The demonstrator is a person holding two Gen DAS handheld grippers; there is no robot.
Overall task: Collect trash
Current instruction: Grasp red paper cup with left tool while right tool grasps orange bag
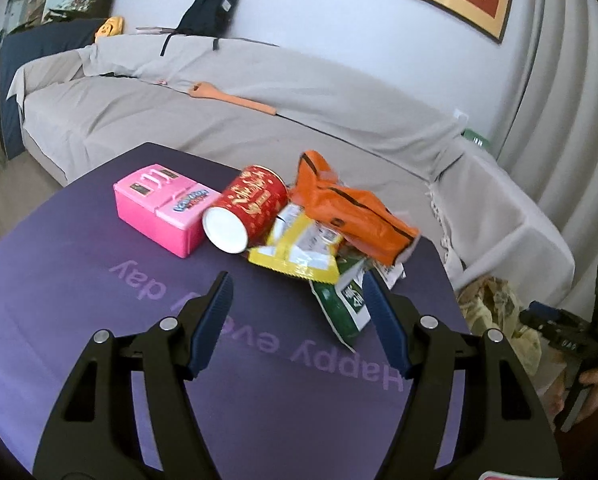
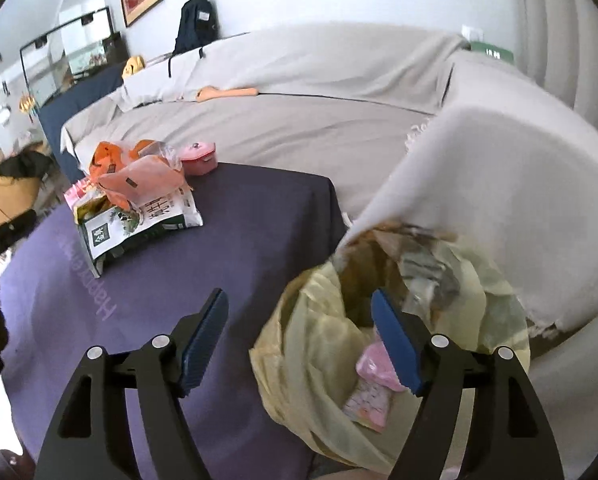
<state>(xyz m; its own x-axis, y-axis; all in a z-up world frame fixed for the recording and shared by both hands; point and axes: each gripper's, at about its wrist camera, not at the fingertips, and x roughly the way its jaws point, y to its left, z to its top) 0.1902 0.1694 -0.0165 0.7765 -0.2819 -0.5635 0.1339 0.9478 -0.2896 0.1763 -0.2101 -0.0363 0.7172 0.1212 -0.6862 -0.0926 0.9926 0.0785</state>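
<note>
The task looks partly done. A pink wrapper already lies inside the yellow bin bag, which stands just beside the table's right edge, against the draped sofa. Most of the trash is not yet collected: on the far part of the table sit an orange bag, a yellow packet, a green packet and a red can lying on its side, all bunched together and touching, with a pink box just left of the can.

The right gripper hangs over the bag's near-left rim with its jaws wide apart and nothing between them. The left gripper points at the pile, jaws apart and empty, its right pad near the green packet.

Only the right wrist view looks into the bag. Only the left wrist view shows the can and the yellow packet clearly, and it catches the right gripper and the hand holding it at its right edge.
</note>
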